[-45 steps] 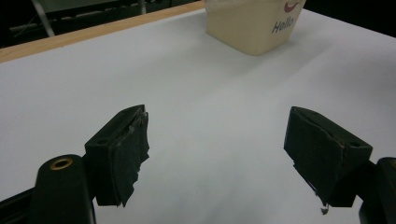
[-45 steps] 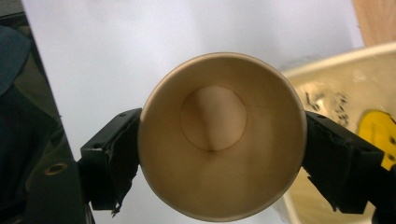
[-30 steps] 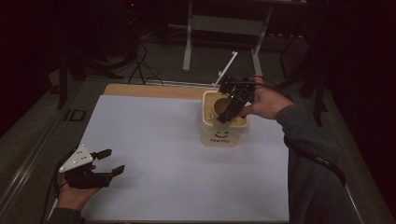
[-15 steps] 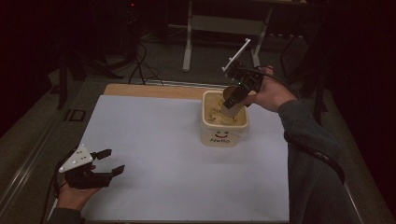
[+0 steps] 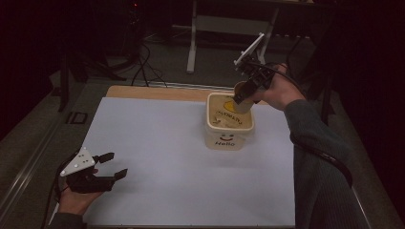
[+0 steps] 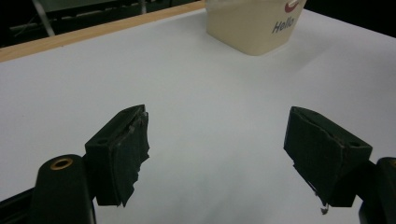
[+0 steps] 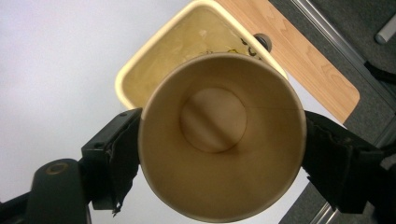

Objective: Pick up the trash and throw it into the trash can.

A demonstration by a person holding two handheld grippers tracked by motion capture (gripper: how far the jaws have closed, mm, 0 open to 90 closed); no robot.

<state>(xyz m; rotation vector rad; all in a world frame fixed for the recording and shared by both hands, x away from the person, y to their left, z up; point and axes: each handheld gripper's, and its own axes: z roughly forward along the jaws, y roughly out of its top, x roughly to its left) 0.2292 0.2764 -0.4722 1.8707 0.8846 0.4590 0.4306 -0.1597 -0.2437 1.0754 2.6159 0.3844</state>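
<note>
You have a white table (image 5: 157, 143) with a wooden strip (image 5: 153, 92) along its far edge. On the far right part of it stands the cream bin (image 5: 228, 136), the one with a smiley and "Hello" on its front; it shows too in the left gripper view (image 6: 254, 25).

Your right gripper (image 5: 246, 93) is pinching a brown paper cup (image 5: 241, 100), jaws pressed on either side of its wall. The cup hangs over the bin's far right corner, mouth tipped away from the bin and toward the gripper camera. In the right gripper view the cup (image 7: 219, 140) looks empty, bare bottom visible, and the bin (image 7: 187, 51) sits right behind it with something yellowish and some scraps inside, too dim to tell what.

Progress, as a guess: the cup is gripped and lifted to the bin, so the carry is done. Left to do is lowering or dropping it in and opening the jaws.

Your left gripper (image 5: 107, 167) rests at the near left, jaws spread, holding nothing, well apart from the bin (image 6: 215, 154).

Nothing on the table stands between cup and bin. Off the table beyond it: a stand's legs (image 5: 193, 43) and floor cables (image 5: 143, 67), out of the way.
</note>
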